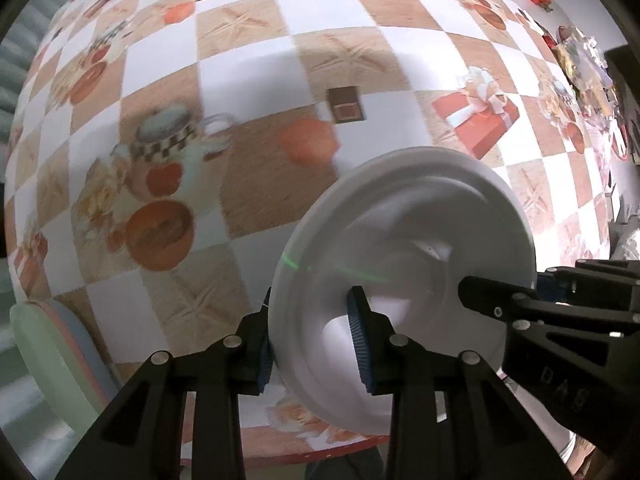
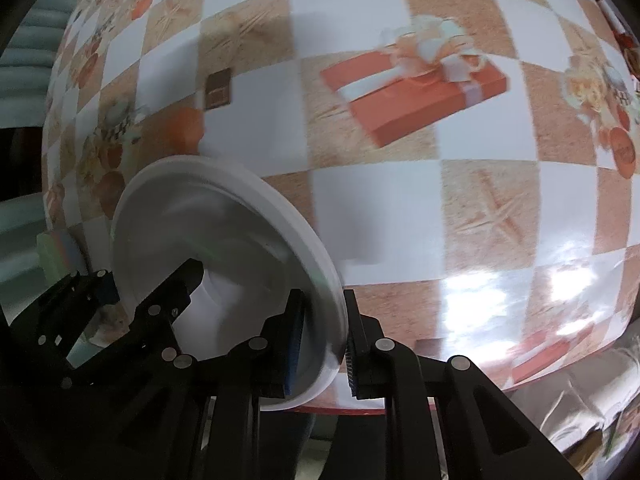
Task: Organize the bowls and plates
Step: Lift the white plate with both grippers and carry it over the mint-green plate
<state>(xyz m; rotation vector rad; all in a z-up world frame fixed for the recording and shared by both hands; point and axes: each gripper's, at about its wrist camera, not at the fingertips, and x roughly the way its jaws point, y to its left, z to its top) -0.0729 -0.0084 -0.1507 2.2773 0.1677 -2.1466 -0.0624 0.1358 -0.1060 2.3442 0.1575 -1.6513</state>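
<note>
Both grippers, left gripper [image 1: 312, 344] and right gripper [image 2: 326, 344], clamped opposite rims of the white plate [image 1: 400, 248] near the tabletop [image 1: 248, 80] front edge.

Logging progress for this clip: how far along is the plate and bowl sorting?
Done: a pastel stack of plates sits at the checked tablecloth's edge. In hand: the left gripper and right gripper each clamp opposite rims of a white round plate, tilted above the cloth. Left: setting it down; no bowls are visible.
</note>
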